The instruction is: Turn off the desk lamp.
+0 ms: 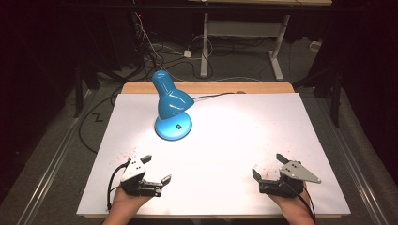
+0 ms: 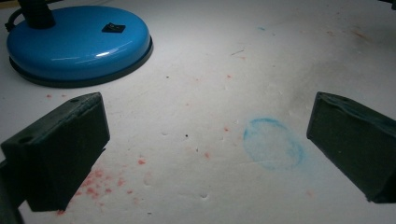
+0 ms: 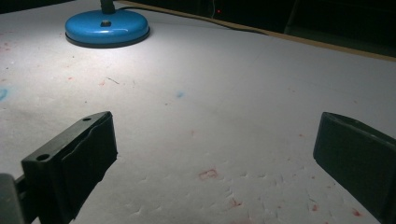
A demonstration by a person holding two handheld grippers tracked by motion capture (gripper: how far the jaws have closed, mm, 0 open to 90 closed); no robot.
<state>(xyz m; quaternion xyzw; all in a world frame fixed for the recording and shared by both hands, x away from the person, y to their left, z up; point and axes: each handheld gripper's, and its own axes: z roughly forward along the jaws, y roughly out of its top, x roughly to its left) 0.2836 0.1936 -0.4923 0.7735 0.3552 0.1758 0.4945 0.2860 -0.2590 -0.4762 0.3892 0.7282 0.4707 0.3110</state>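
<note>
In the high view, your left gripper rests near the front left corner of the desk, jaws spread and nothing between them. Your right gripper lies near the front right corner, also released and empty. A glossy blue lamp with a round base stands toward the back edge, left of the middle; its cable runs to the back edge. The desk has a matte white cover with faint red specks.

In the left gripper view, you see a pale blue ring mark between the blocky black jaws, and the lamp base at the far left.

In the right gripper view, red stains and small dents mark the white surface.
</note>
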